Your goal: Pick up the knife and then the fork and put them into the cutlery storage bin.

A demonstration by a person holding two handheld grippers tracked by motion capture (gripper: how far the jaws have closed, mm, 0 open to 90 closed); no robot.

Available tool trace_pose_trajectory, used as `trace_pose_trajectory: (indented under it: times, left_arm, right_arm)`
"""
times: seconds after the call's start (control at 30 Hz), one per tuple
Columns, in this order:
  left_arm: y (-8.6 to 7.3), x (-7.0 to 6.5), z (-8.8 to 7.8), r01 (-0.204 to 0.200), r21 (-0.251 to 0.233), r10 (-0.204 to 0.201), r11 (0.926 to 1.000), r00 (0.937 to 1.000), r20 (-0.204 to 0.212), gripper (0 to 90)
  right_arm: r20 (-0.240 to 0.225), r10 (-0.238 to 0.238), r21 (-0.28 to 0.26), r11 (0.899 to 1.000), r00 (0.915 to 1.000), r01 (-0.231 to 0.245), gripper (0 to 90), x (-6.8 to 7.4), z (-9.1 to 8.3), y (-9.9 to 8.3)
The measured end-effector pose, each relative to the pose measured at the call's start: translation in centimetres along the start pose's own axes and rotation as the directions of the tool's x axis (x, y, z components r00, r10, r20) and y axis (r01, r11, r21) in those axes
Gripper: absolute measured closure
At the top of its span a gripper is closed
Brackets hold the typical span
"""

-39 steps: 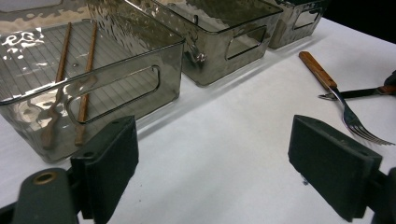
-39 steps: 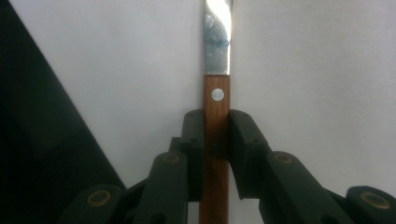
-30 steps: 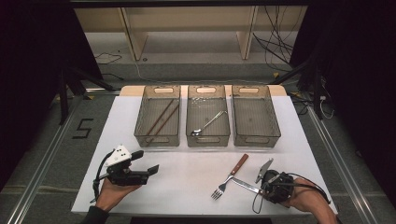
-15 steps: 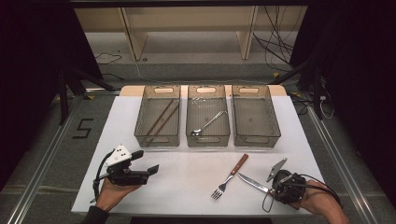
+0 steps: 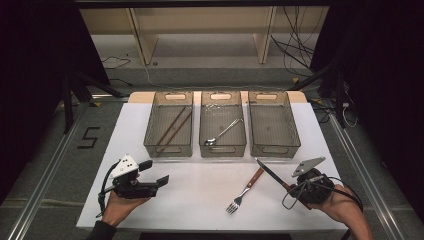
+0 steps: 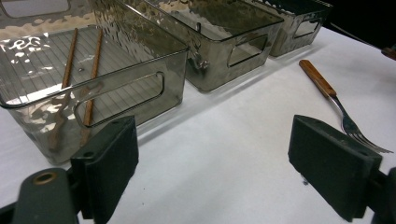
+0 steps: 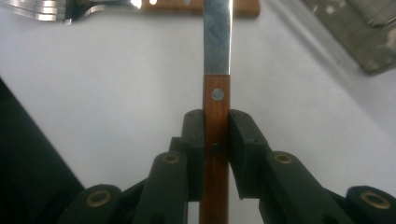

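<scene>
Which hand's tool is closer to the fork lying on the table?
The right. The right tool, gripping a knife, sits just right of the fork. The left tool rests open, farther off to the fork's left.

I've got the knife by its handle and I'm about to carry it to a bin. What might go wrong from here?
1. The right tool clamps only the wooden handle of the knife, so the long blade sticks far out and could pivot or slip in the grip.
2. The blade points toward the right bin; its tip might catch the near rim if carried low.
3. The fork lies close beside the knife; a low sweep could knock it.
</scene>
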State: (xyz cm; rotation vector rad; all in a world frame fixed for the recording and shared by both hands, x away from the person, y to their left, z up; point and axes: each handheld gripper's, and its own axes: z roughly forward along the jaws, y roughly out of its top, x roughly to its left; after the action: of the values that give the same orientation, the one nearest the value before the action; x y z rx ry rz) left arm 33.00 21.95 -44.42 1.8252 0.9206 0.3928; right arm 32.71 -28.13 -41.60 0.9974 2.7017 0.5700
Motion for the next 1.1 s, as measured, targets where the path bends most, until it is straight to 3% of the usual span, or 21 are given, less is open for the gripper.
trace_pose_trajectory:
  times: [0.17, 0.43, 1.1]
  left_arm:
    - [0.0, 0.0, -0.1, 0.008, -0.008, -0.008, 0.9999, 1.0, -0.001, 15.7]
    - [0.1, 0.1, -0.3, 0.014, -0.022, -0.014, 0.9997, 0.9999, -0.005, 15.7]
    - [-0.2, 0.1, -1.0, 0.024, -0.042, -0.024, 0.9988, 0.9997, -0.006, 15.7]
  right_arm:
    - [0.01, 0.053, -0.067, 0.996, 0.9986, -0.052, 77.3, -0.8, -0.3, 1.0]
    - [0.04, 0.117, -0.16, 0.981, 0.9924, -0.109, 77.3, -2.2, -0.3, 3.3]
    - [0.054, 0.236, -0.301, 0.93, 0.9702, -0.21, 77.2, -5.1, -0.7, 7.9]
